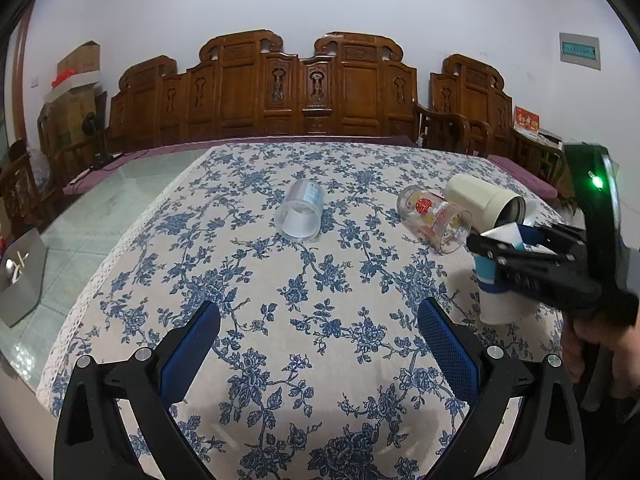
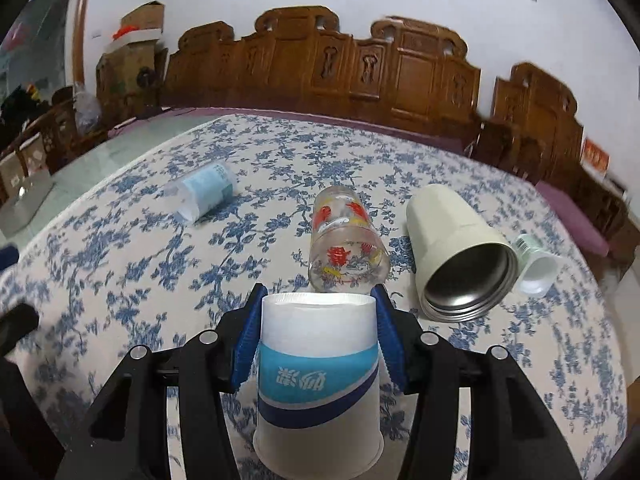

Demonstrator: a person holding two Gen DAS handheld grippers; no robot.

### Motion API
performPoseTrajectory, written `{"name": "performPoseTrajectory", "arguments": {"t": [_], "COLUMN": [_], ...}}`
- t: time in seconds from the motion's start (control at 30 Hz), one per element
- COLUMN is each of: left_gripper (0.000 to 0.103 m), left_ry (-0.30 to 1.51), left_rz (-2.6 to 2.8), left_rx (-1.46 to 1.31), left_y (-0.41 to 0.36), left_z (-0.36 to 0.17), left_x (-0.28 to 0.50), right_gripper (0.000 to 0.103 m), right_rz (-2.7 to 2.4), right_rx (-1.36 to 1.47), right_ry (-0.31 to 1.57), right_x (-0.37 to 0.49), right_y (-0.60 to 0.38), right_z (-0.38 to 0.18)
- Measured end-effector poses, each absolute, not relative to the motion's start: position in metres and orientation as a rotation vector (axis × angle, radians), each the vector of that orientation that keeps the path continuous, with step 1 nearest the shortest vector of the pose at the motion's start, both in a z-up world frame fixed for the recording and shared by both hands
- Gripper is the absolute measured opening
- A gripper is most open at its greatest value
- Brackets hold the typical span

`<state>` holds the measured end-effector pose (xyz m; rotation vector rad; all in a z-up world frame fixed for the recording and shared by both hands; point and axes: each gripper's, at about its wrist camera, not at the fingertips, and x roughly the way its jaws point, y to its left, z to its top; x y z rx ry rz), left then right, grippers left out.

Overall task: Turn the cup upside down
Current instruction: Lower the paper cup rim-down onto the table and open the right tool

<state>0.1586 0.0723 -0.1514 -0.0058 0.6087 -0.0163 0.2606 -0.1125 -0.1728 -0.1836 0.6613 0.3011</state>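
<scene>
The right gripper (image 2: 318,316) clamps the paper cup (image 2: 318,376) between its 2 blue pads, wide rim down, apparently resting on the floral surface (image 2: 120,272). The left gripper (image 1: 318,344) hangs released, well apart. A printed glass (image 2: 346,240) lies just beyond the cup.

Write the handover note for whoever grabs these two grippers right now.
Right gripper: jaws shut on the paper cup, blue pads on both sides. In the left wrist view the cup appears upside down, wide rim down at or just above the tablecloth; contact unclear.
Left gripper: open, holding nothing, over the near part of the cloth.
Lying on their sides farther back: clear plastic cup, printed glass, cream steel tumbler, small clear cup.
Done: paper cup looks inverted.
Left: set it down firmly, release; the other cups remain unflipped.
</scene>
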Motion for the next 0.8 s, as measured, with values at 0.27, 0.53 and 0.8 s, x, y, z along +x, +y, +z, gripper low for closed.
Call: {"name": "performPoseTrajectory", "arguments": {"t": [0.27,0.53,0.8], "left_gripper": [0.095,0.095,0.095], "left_ry": [0.598,0.605,0.611], "left_rz": [-0.015,-0.023,-0.027], "left_rx": [-0.007,0.001,0.050], "left_y": [0.070,0.057,0.033], "left_z": [-0.149,-0.139,-0.118], "left_x": [0.155,0.149,0.128], "right_gripper": [0.057,0.072,0.090], "right_rz": [0.300,0.321,0.308], "right_rx": [-0.167,-0.121,-0.013], "right_ry": [0.676,0.727,0.683], "right_x": [0.225,0.209,0.176], "right_y": [-0.128,-0.144,-0.177], "right_z": [-0.176,-0.180,-0.152]}}
